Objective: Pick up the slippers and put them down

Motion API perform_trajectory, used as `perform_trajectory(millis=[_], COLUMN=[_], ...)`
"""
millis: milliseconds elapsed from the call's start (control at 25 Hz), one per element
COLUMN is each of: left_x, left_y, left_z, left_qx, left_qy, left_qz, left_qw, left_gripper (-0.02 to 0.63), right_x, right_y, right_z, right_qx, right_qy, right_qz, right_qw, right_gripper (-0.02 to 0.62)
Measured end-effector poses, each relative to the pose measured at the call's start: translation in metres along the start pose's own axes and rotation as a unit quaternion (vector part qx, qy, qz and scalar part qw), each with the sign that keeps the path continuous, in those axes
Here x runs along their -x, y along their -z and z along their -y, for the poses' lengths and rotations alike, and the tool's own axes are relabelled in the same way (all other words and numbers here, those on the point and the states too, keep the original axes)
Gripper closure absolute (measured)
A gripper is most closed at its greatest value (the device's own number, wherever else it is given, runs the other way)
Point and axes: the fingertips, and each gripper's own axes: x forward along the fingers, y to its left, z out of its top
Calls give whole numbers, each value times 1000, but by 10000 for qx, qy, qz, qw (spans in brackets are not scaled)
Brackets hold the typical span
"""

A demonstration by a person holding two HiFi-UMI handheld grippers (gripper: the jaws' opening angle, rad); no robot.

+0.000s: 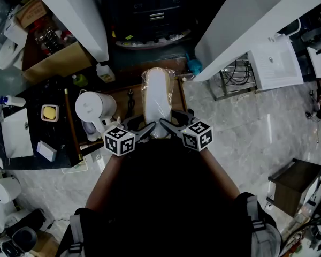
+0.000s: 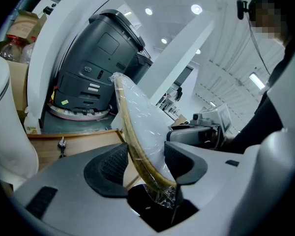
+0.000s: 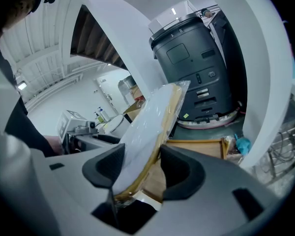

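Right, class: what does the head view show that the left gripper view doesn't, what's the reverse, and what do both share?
Only the head view: the two marker cubes and the pale stone floor. Only the left gripper view: ceiling lights and the pads of the left gripper closed on the sole edge. Both: the plastic-wrapped slippers and the dark grey machine behind them.

round white ceiling lights glare atop both gripper views; frame edges curve and go black; head view's lower middle is dark.
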Motion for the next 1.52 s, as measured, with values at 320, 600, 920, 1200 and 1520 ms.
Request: perform_trajectory(millis=[320, 600, 920, 1200, 1520], left_x=[0, 0, 1, 3, 5], left_y=[0, 3, 3, 3, 5], left_z=[1, 2, 2, 1, 3], left_qx=[23, 70, 82, 104, 125], left_qy=[29, 29, 3, -7, -19], left_qz=[32, 7, 19, 62, 82], left_qw=[10000, 10000, 10000, 9999, 9999], left_gripper=[373, 373, 373, 373, 373], right_x=[2, 3, 3, 2, 2], right_y=[0, 2, 1, 1, 3], right_z=[1, 0, -1, -4, -6], right_qx=[130, 140, 150, 183, 168], right_qy=[42, 54, 22, 0, -34], right_qz=[-41, -37, -38, -29, -42], right_qw=[9999, 9999, 9999, 9998, 9998], right_gripper=[365, 365, 365, 365, 365])
